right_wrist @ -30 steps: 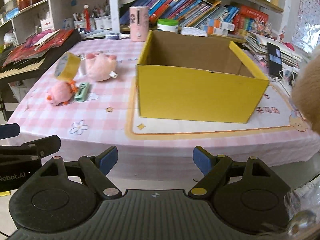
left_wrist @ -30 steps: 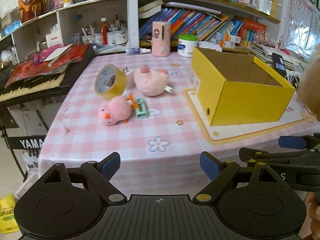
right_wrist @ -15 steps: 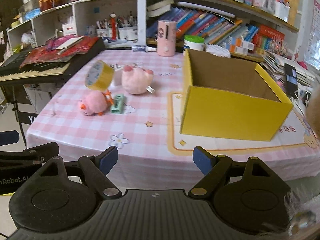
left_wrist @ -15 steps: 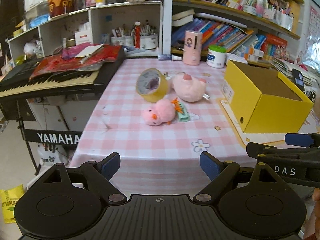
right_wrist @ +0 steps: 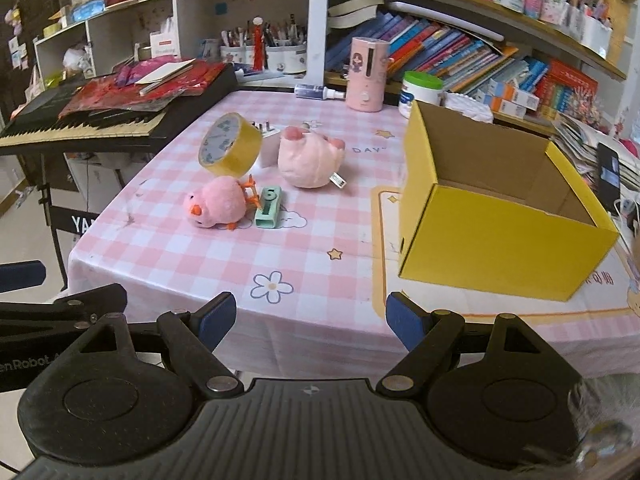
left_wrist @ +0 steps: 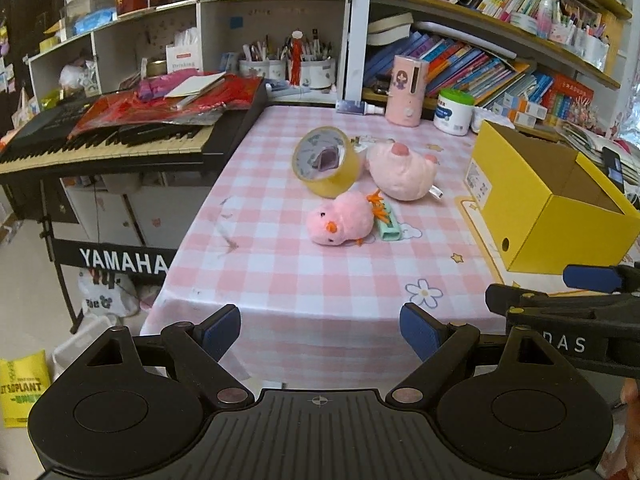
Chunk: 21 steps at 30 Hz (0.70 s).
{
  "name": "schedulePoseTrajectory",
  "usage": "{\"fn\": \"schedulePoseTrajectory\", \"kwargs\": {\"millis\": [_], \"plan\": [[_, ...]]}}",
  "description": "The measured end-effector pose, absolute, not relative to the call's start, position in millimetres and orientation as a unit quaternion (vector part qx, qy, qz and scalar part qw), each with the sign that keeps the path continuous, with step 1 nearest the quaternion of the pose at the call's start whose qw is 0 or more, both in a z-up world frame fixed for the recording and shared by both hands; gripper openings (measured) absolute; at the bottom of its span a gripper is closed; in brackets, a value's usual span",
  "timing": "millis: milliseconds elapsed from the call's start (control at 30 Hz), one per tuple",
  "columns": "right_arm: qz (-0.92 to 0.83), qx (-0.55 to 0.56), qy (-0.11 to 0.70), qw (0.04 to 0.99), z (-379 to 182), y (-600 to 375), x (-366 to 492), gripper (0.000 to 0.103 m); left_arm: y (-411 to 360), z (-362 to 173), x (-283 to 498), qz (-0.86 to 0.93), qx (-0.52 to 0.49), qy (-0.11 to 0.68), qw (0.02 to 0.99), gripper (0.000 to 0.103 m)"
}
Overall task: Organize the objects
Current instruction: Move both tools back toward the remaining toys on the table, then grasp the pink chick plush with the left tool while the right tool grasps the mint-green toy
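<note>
Yellow cardboard box (right_wrist: 496, 236) sits open on the right of your pink checked table (left_wrist: 320, 280), nothing visible inside, though its floor is partly hidden. Left of it, well apart, lie a round pink plush (right_wrist: 310, 162), a shiny tape roll (right_wrist: 230, 145) standing on edge and touching it, a fuzzy pink chick (right_wrist: 218, 207) on its side, and a little mint block (right_wrist: 269, 208) against the chick's feet. You've swung both views leftward since a second ago, and your left gripper (left_wrist: 320, 334) and right gripper (right_wrist: 307, 322) both hang spread wide, gripping nothing, short of the table edge.
</note>
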State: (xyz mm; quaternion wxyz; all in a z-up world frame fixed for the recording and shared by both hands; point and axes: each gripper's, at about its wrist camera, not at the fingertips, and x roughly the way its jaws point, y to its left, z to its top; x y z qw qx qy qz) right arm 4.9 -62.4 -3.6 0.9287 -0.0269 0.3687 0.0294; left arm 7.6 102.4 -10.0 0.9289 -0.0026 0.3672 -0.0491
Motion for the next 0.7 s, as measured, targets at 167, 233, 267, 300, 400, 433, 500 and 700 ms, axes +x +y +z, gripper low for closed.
{"fn": "schedulePoseTrajectory", "kwargs": {"millis": [167,233,267,300,400,433,500,700], "plan": [[0.038,-0.028,0.368,0.928,-9.7,-62.7,30.2,0.076,98.9,-12.0,26.5,-0.04,0.011,0.359,0.933,0.089],[0.047,-0.03,0.373,0.926,-12.0,-62.2,44.2,0.076,97.4,-12.8,36.1,-0.044,0.007,0.349,0.936,0.089],[0.05,-0.032,0.373,0.926,-12.3,-62.8,50.1,0.076,95.8,-13.6,42.9,-0.043,0.005,0.35,0.936,0.089],[0.054,-0.035,0.372,0.926,-12.8,-63.3,57.4,0.075,94.5,-14.7,49.9,-0.043,0.004,0.354,0.934,0.089],[0.057,-0.039,0.374,0.925,-15.6,-66.5,78.7,0.075,91.0,-20.2,73.8,-0.036,0.001,0.369,0.929,0.089],[0.059,-0.039,0.377,0.923,-17.4,-68.0,86.7,0.075,90.2,-22.6,82.7,-0.034,-0.001,0.375,0.926,0.089],[0.063,-0.041,0.384,0.92,-21.7,-70.5,102.2,0.075,88.6,-29.2,102.4,-0.034,-0.003,0.392,0.92,0.089],[0.079,-0.045,0.415,0.905,-39.5,-77.4,140.7,0.072,75.4,-37.8,150.1,-0.062,0.059,0.401,0.912,0.086]]}}
